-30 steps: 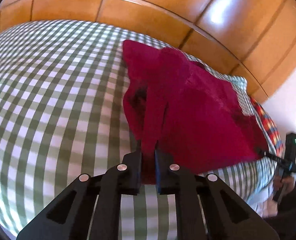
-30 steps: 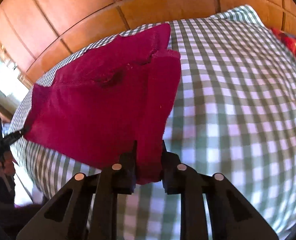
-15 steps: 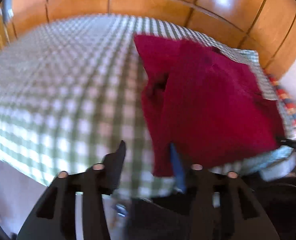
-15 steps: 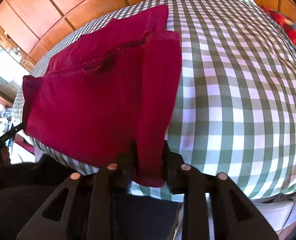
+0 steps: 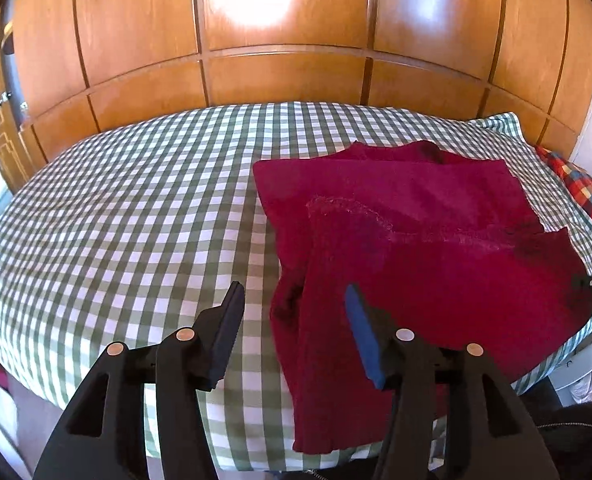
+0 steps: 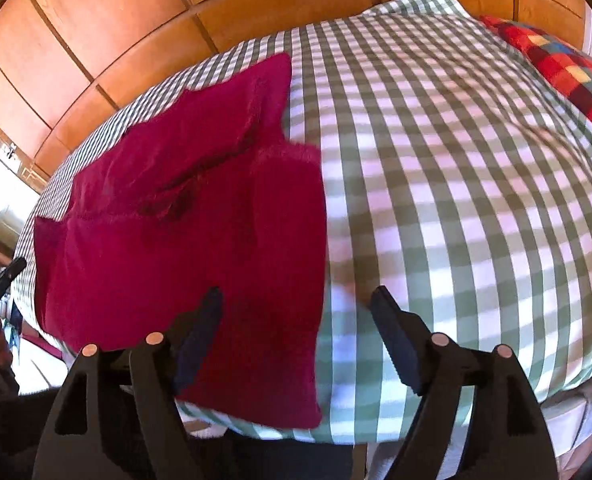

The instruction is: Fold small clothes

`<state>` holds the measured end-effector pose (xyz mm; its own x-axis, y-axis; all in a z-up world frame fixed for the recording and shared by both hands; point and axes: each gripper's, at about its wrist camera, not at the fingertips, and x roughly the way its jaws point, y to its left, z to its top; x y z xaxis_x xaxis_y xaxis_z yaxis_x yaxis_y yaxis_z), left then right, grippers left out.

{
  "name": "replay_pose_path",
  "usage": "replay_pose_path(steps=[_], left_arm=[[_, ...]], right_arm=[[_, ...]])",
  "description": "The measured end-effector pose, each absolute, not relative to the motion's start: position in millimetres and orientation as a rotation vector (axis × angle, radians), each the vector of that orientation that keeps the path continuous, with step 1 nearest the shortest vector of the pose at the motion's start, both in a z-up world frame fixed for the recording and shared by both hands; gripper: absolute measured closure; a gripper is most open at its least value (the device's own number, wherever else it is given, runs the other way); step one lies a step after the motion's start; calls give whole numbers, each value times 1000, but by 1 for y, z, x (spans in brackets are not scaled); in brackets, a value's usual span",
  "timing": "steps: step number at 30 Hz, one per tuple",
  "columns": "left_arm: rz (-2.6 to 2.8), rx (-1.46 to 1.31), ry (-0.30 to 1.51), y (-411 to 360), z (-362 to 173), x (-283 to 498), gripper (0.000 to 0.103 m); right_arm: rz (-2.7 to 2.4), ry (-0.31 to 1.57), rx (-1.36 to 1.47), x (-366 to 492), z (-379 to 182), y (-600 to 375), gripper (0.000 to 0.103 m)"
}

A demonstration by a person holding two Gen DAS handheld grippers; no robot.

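On the bed (image 5: 116,208), near its front edge, the red garment (image 5: 415,240) lies spread over the green check cover. It sits toward the right in the left wrist view and toward the left in the right wrist view, so it lies between the two claws. Its near hem hangs a little over the bed's edge.

Both claws have let go. A second ago each was pinched on a front corner of the cloth; half a second ago the left one had already opened while the right one still gripped. Now the left claw (image 5: 294,300) stands with its jaws wide apart and nothing between them, one jaw over the cover and the other over the garment's left strip. The right claw (image 6: 296,300) is likewise wide apart and empty, straddling the garment's right edge.

The release leaves the garment resting by its own weight, with a layer doubled over its middle: a stitched edge (image 5: 347,206) crosses the cloth partway back. I judge that one fold has just been laid down and set free. The near edge looks uneven, and the left strip droops lower than the rest, so some smoothing may be wanted.

A further fold, probably across the width, seems to remain, and that would call for fresh grips at new corners. A plaid pillow (image 6: 567,68) lies at the far right, well apart.
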<state>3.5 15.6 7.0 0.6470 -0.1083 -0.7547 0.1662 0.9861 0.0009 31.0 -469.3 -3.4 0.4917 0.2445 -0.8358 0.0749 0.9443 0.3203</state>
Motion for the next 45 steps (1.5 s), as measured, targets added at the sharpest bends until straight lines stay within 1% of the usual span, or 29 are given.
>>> replay_pose_path(steps=[4, 10, 11, 12, 14, 18, 29, 31, 32, 33, 34, 35, 36, 37, 38, 39, 41, 45], left_arm=[[-150, 81, 863, 15, 3, 6, 51], [-129, 80, 884, 19, -5, 12, 50], [-127, 80, 887, 21, -7, 14, 47], [-124, 81, 885, 23, -8, 15, 39], [-122, 73, 883, 28, -9, 16, 39], [-190, -55, 915, 48, -13, 25, 39], [-310, -359, 993, 59, -31, 68, 39], [-337, -375, 982, 55, -29, 71, 39], [-344, -369, 981, 52, -30, 71, 39], [-356, -365, 979, 50, -30, 72, 46], [-369, -361, 976, 47, -30, 73, 53], [-380, -361, 973, 43, -29, 72, 55], [-384, -362, 972, 42, -29, 71, 63], [-391, -351, 964, 39, -27, 70, 79], [-425, -325, 945, 33, -22, 66, 91], [-433, -302, 927, 31, -19, 62, 103], [-417, -244, 866, 25, -9, 51, 103], [-375, -273, 775, 34, 8, 37, 103]], right_arm=[[125, 1016, 312, 47, 8, -464, 22], [128, 1008, 289, 73, 6, -460, 22], [126, 1010, 286, 74, 5, -459, 22], [126, 1012, 284, 76, 5, -459, 22], [126, 1015, 284, 77, 5, -459, 21], [148, 1013, 286, 76, 8, -462, 17], [143, 1034, 278, 89, 0, -465, 19], [139, 1038, 272, 86, -3, -467, 23], [138, 1045, 272, 85, -5, -469, 34], [139, 1056, 275, 84, -8, -470, 48], [132, 1066, 276, 83, -11, -471, 56], [124, 1065, 274, 82, -12, -470, 69], [121, 1054, 264, 79, -10, -468, 81], [123, 1037, 245, 77, -6, -464, 86], [125, 1020, 212, 74, 0, -459, 91], [127, 1008, 192, 72, 5, -456, 92], [148, 988, 161, 67, 17, -451, 94], [194, 945, 153, 54, 40, -447, 94]])
